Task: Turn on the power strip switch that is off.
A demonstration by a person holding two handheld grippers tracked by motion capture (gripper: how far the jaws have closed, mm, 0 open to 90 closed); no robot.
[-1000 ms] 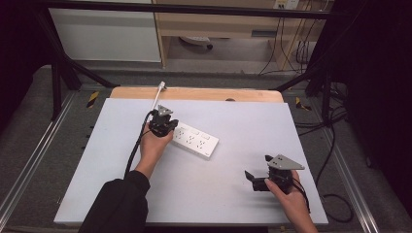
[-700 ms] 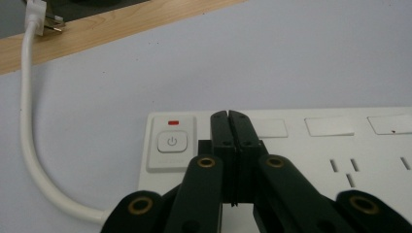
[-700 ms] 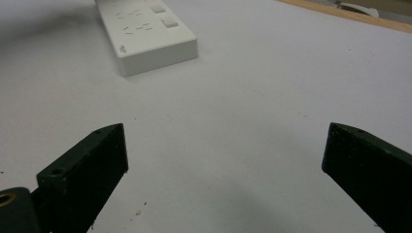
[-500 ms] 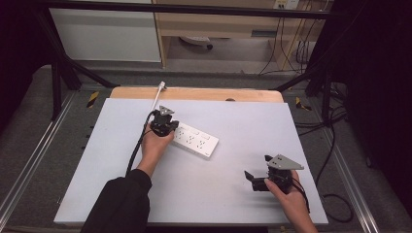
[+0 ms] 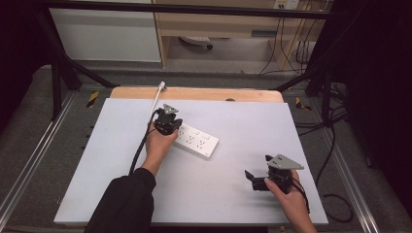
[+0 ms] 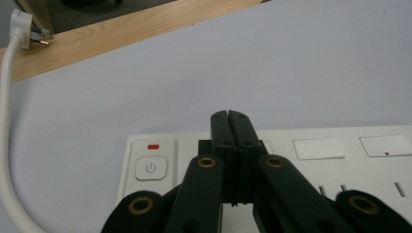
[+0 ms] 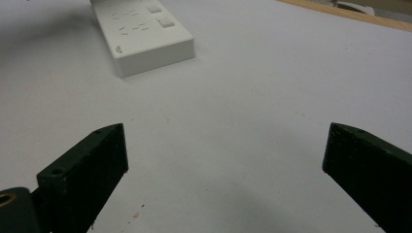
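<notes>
On white table (image 5: 233,194): power strip (image 5: 195,141) lying flat near middle, cord (image 6: 7,145) curving off toward wooden edge (image 5: 194,93), plug (image 6: 22,24) resting there. Over switch end of strip: left gripper (image 6: 228,116), jaws pressed together, nothing between them, tips just beside power button (image 6: 151,168). Well apart, near front right corner: right gripper (image 7: 223,155), jaws spread wide, empty, low over bare tabletop.

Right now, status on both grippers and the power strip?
Left gripper shut, empty, over the power strip by its power button. Right gripper open, empty, apart. Nothing in the way.
</notes>
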